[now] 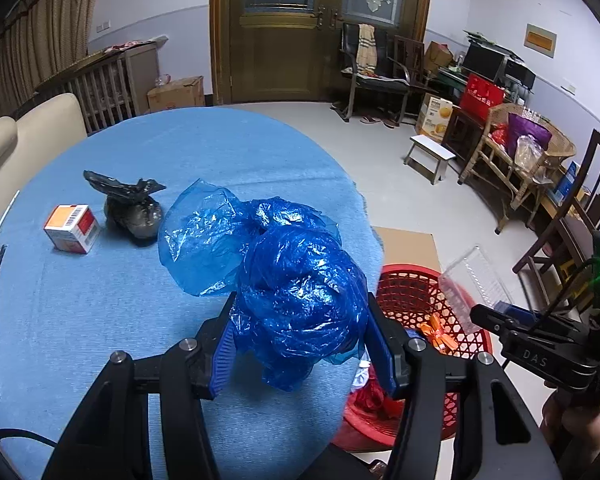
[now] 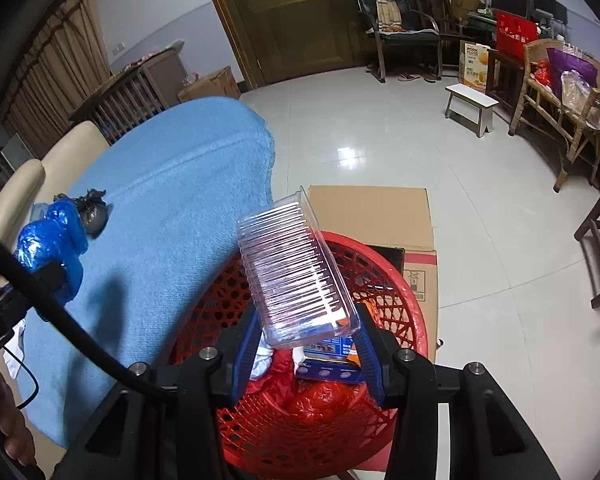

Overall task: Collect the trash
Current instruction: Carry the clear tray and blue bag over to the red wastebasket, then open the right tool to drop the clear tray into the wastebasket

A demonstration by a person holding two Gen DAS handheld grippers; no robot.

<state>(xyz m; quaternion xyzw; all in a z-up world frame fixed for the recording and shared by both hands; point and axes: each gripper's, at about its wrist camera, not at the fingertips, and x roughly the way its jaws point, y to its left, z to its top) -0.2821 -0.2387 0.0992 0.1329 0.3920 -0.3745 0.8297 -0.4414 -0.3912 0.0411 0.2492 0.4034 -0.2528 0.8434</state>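
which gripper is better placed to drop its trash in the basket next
Right. The right hand-held gripper already holds the clear plastic tray above the red basket; the left hand-held gripper grips the blue plastic bag over the table.

The crumpled blue plastic bag (image 1: 296, 300) fills the gap of the left gripper (image 1: 300, 344), covering the inner faces of both fingers and the tablecloth (image 1: 180, 152) just ahead of them. The red basket (image 1: 428, 300) is half hidden behind the right-hand finger — its contents show only as orange and red scraps, too broken up to name. In the right wrist view, the clear plastic tray (image 2: 296, 268) between the fingers blurs the printed box (image 2: 328, 364) beneath it — its lettering is unreadable.
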